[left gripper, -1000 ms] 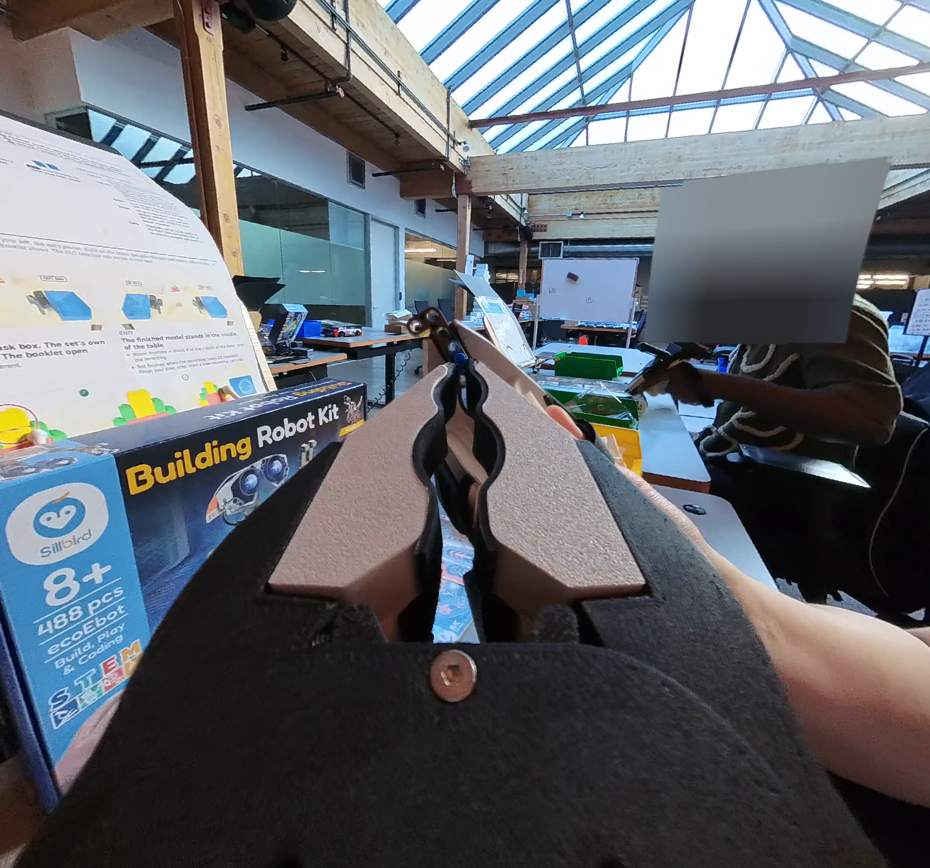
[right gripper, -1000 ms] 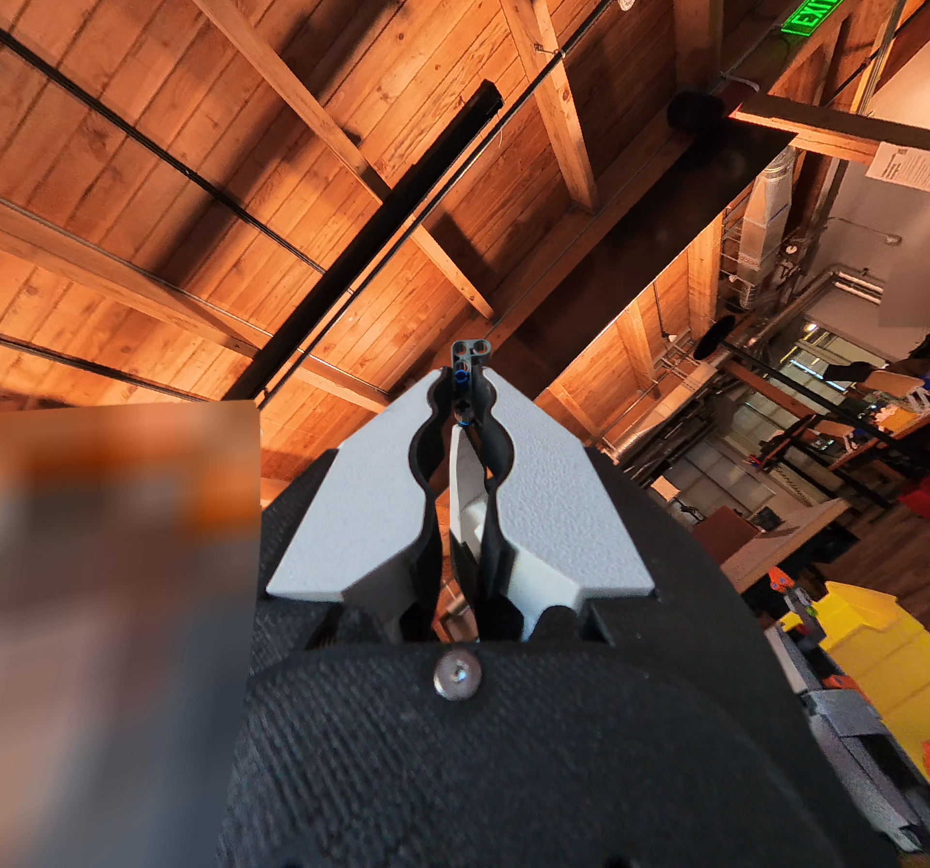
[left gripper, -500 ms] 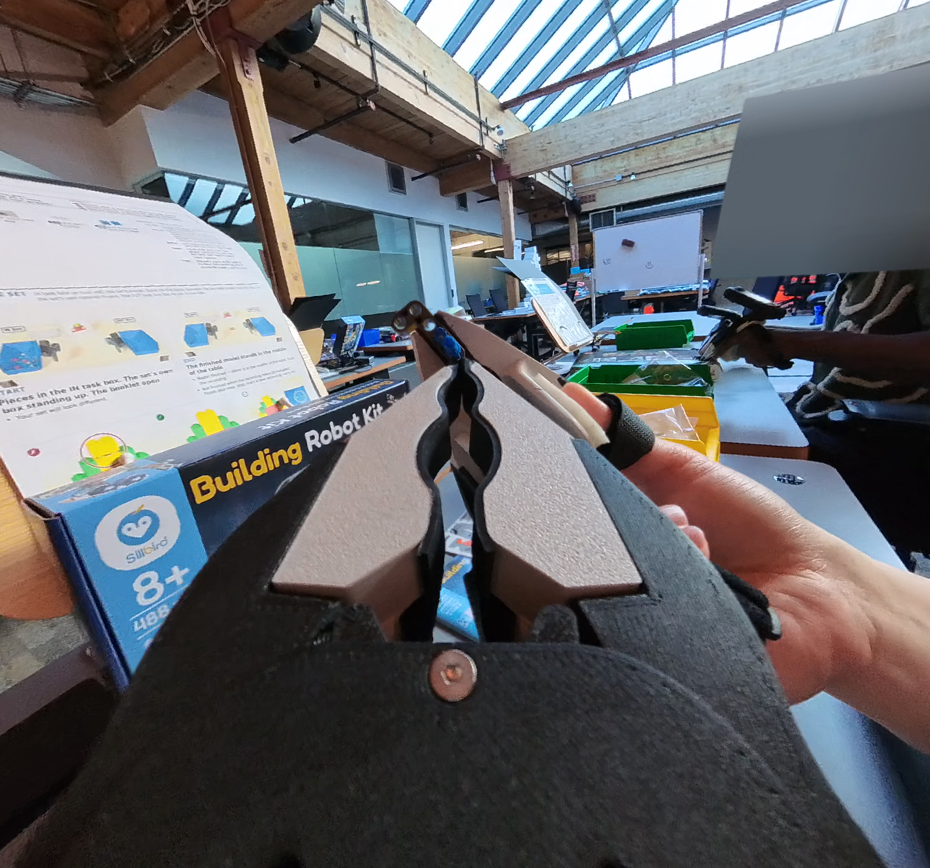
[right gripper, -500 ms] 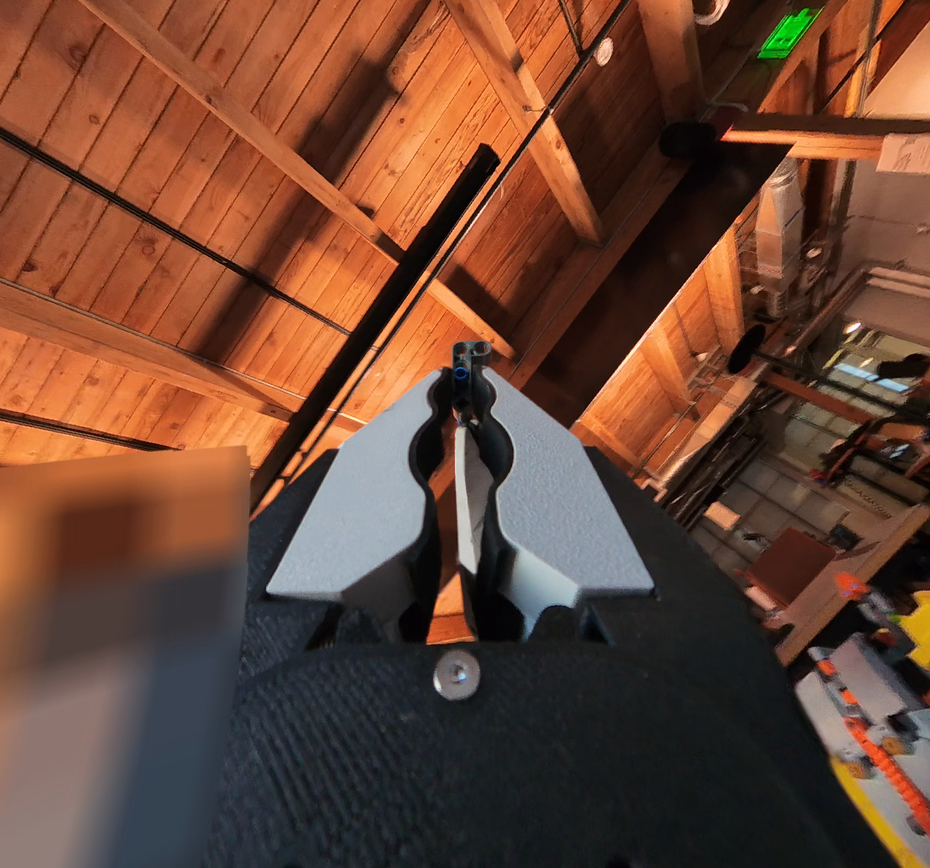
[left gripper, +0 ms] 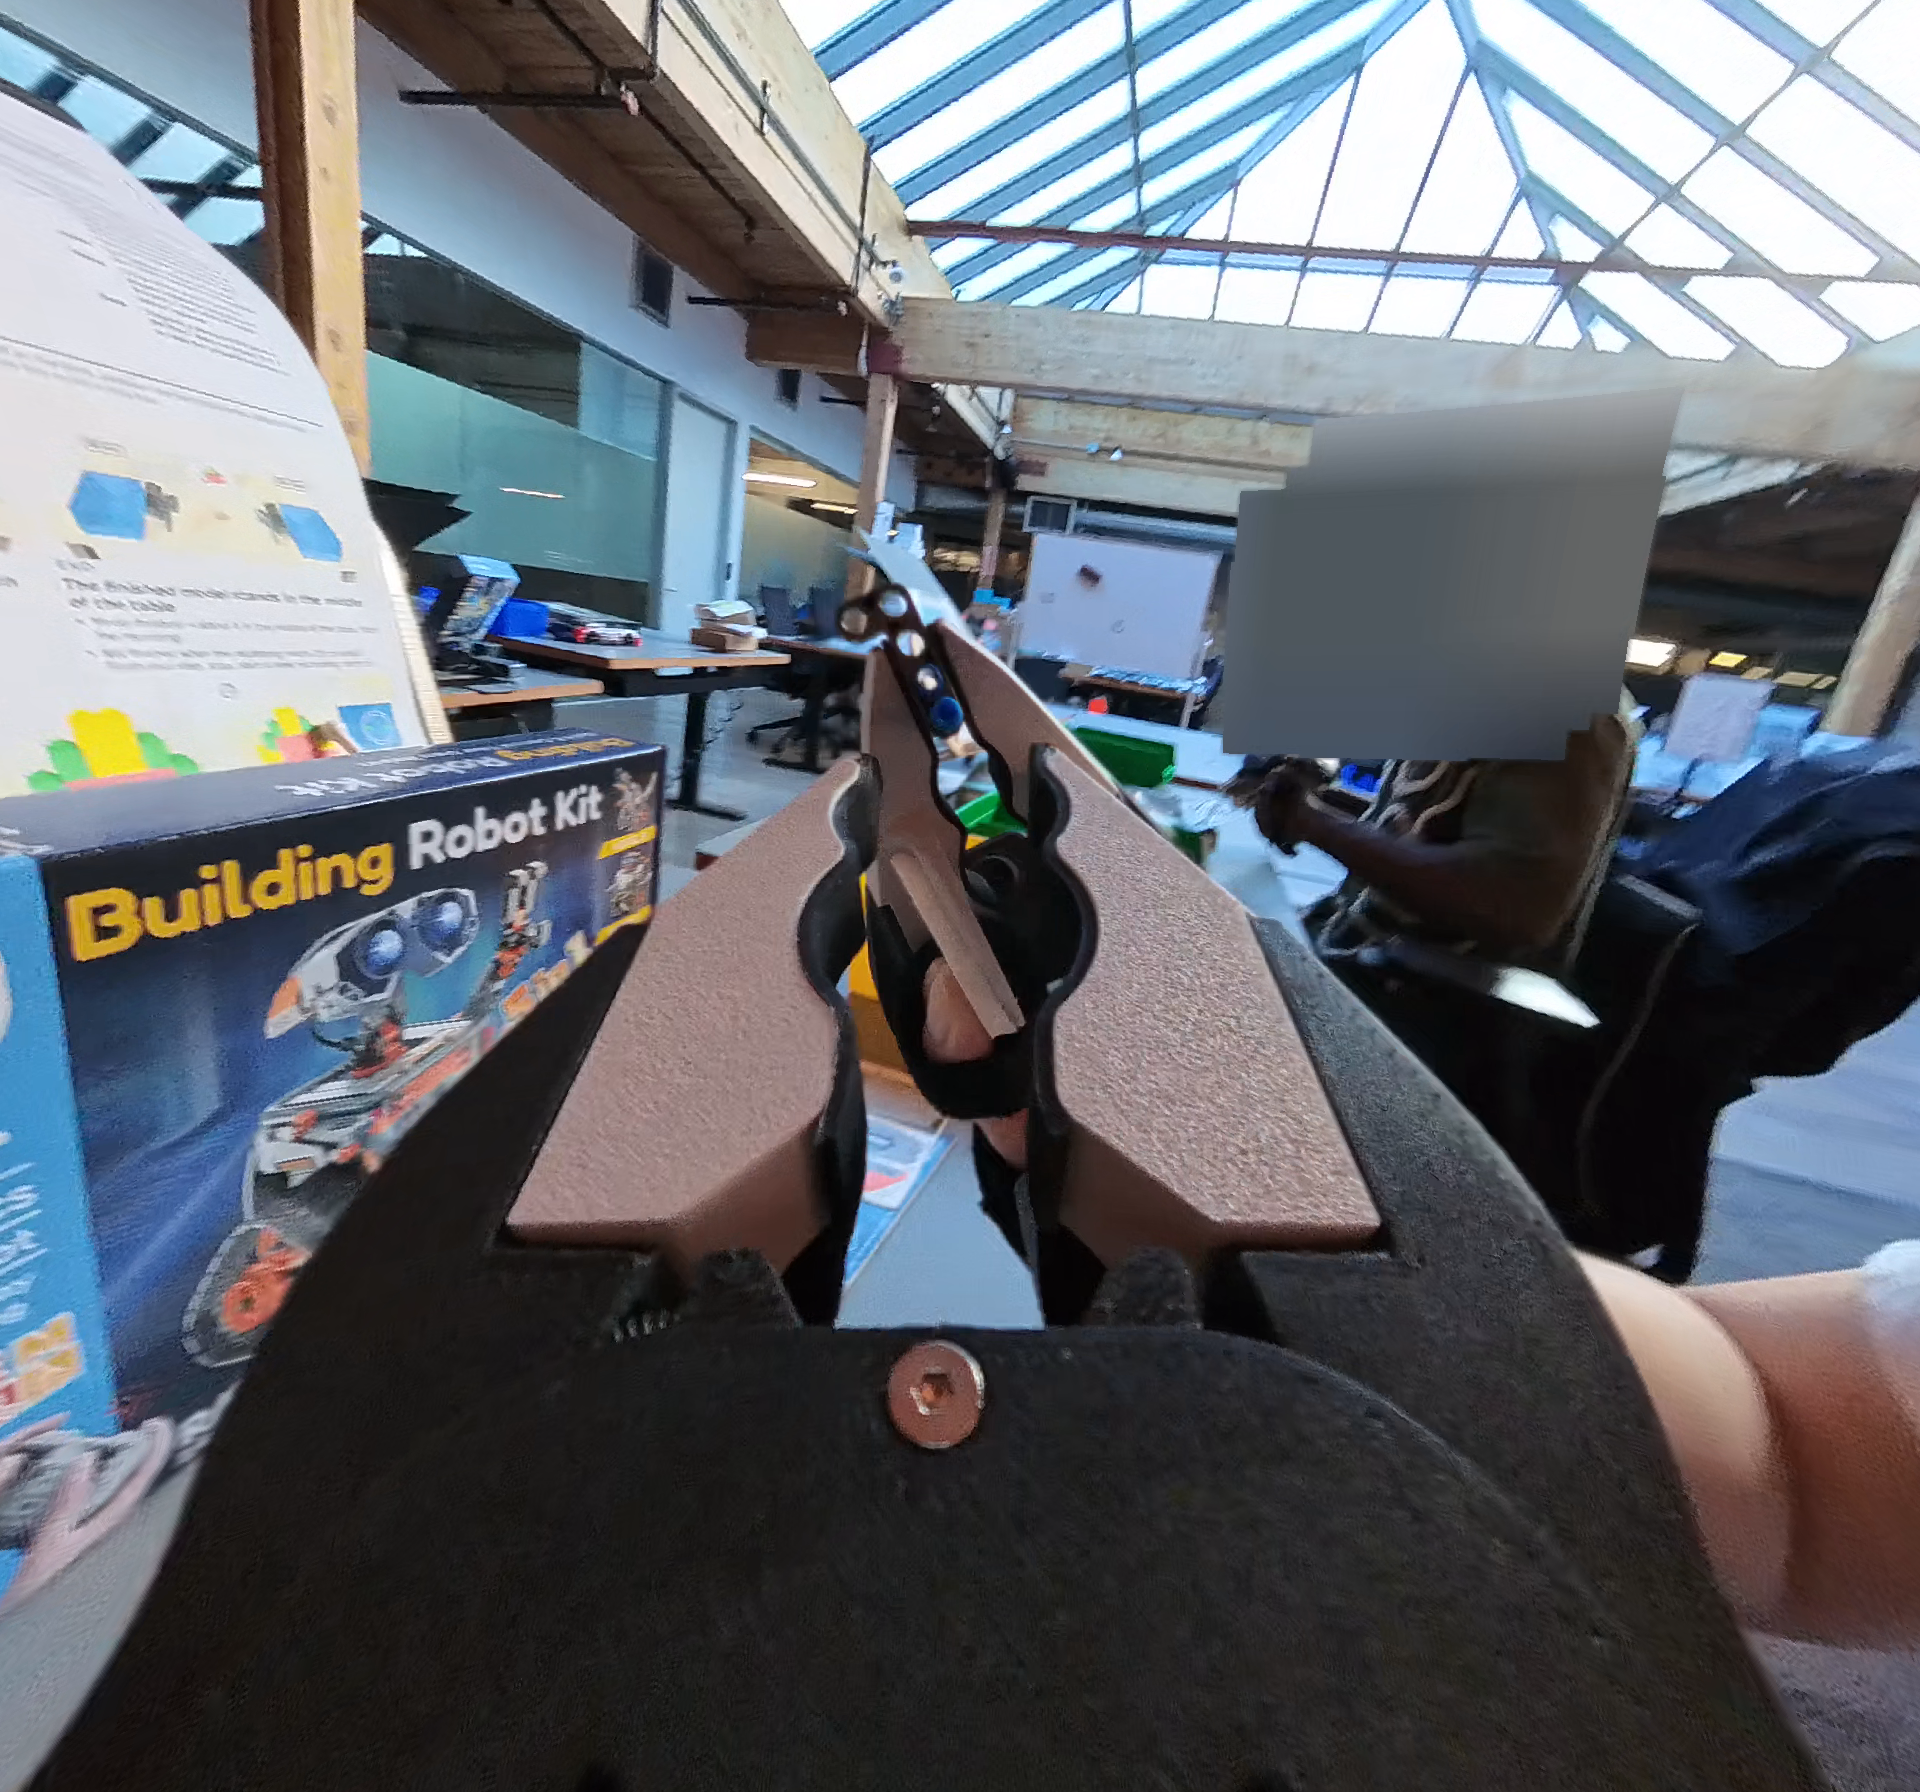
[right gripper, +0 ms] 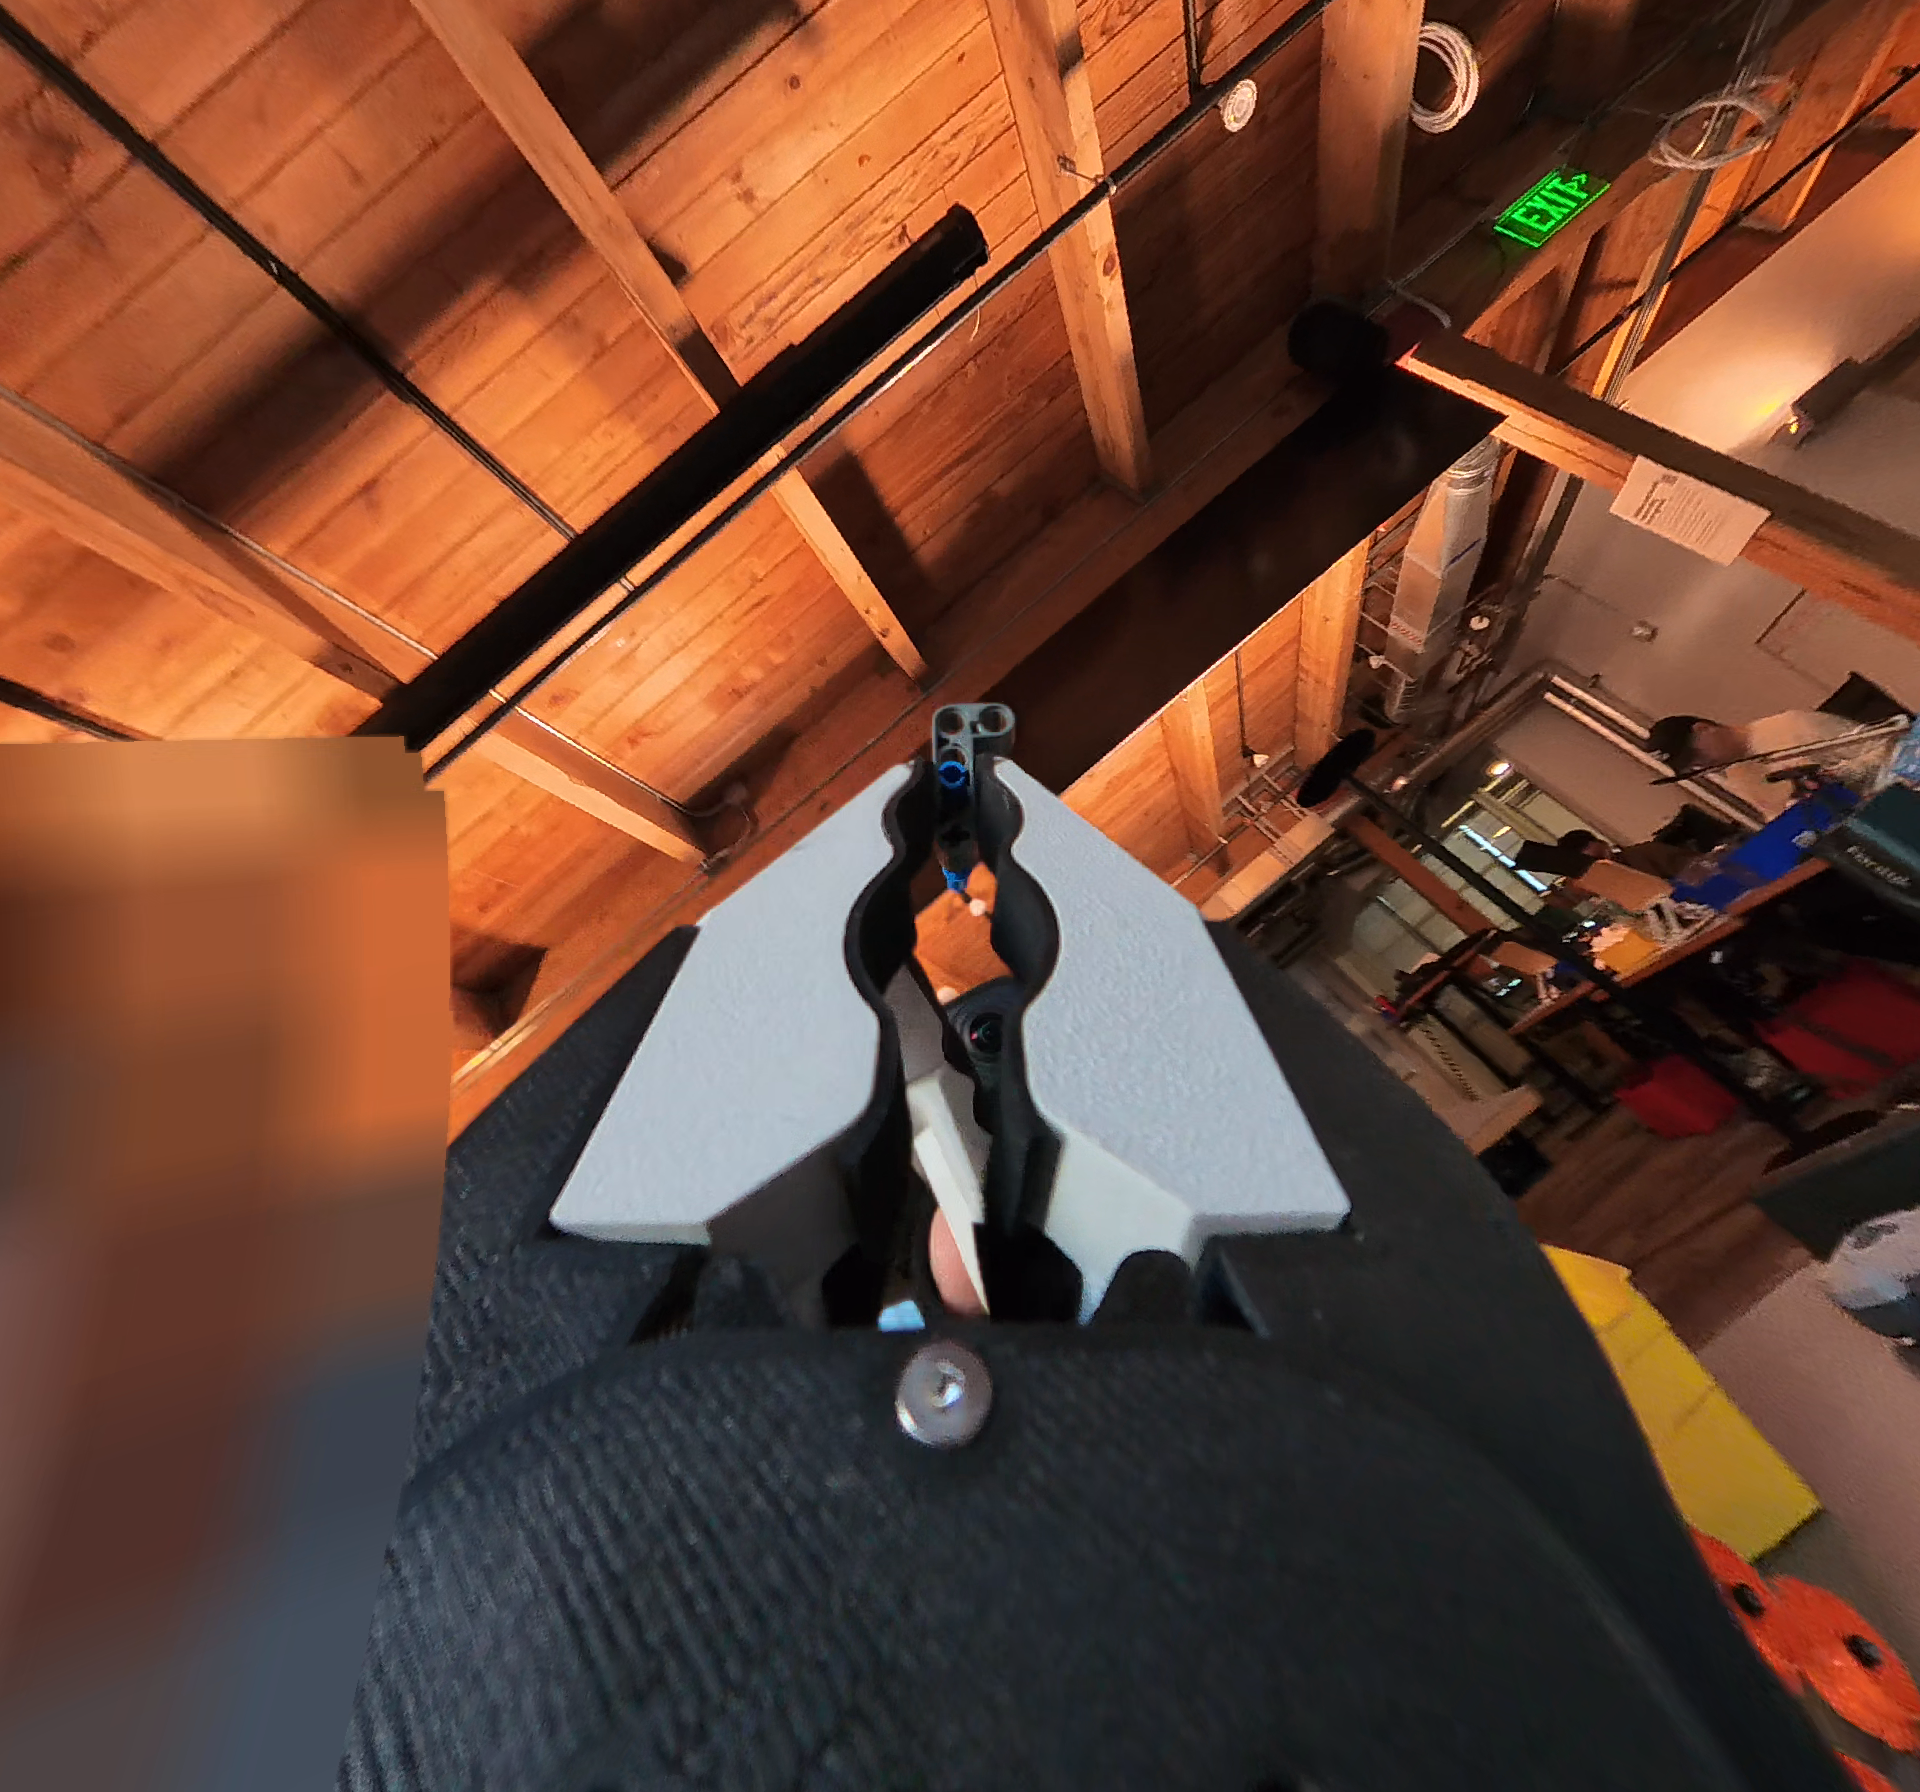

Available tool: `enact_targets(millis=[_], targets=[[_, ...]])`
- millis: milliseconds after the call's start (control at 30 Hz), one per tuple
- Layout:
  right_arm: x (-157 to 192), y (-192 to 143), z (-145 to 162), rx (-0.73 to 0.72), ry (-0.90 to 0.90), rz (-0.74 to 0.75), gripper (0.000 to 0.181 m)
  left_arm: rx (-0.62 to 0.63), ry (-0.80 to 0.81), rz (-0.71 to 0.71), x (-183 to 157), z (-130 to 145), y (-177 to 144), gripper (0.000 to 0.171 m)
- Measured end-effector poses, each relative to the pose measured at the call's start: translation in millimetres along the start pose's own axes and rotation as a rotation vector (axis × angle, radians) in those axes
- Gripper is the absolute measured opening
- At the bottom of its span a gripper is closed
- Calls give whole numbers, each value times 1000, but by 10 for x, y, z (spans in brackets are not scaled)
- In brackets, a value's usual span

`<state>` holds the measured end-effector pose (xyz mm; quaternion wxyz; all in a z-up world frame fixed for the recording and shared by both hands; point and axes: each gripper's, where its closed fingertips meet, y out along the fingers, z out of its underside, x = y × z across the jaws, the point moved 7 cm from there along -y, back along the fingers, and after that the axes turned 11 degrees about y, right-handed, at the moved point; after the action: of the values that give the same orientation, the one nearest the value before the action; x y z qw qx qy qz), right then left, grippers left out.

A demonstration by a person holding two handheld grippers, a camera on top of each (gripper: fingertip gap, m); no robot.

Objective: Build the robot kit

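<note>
1. Left wrist view: left claw (left gripper: 951, 776) parted, brown fingers gripping nothing, raised over a pale counter (left gripper: 935, 1264).
2. Beyond that gap: right claw (left gripper: 923, 677), tilted upward, clamped on a dark holed beam (left gripper: 902, 636) carrying a blue pin (left gripper: 943, 712).
3. Just left: an upright blue kit box (left gripper: 312, 911), with a printed instruction sheet (left gripper: 156, 547) propped behind it.
4. Far right: a seated person (left gripper: 1455, 859), well apart.
5. Right wrist view: right claw (right gripper: 964, 781) pinched together on the beam (right gripper: 971, 724), its end poking past the tips toward the timber ceiling (right gripper: 520, 288).
6. Lower right: a yellow bin (right gripper: 1662, 1410) and orange wheels (right gripper: 1808, 1659).
</note>
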<state>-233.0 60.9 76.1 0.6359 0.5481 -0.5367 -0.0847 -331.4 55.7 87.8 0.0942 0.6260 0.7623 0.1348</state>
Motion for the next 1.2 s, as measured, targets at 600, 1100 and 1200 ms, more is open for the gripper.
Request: enact_targets(millis=[600, 1100, 1200], targets=[[35, 20, 20, 75, -175, 71, 6, -7, -198, 115, 89, -1, -36, 21], [-98, -40, 68, 31, -190, 64, 6, 16, -215, 28, 111, 96, 0, 5], [-93, -38, 61, 75, -234, 68, 6, 51, -211, 57, 117, 77, -15, 4]])
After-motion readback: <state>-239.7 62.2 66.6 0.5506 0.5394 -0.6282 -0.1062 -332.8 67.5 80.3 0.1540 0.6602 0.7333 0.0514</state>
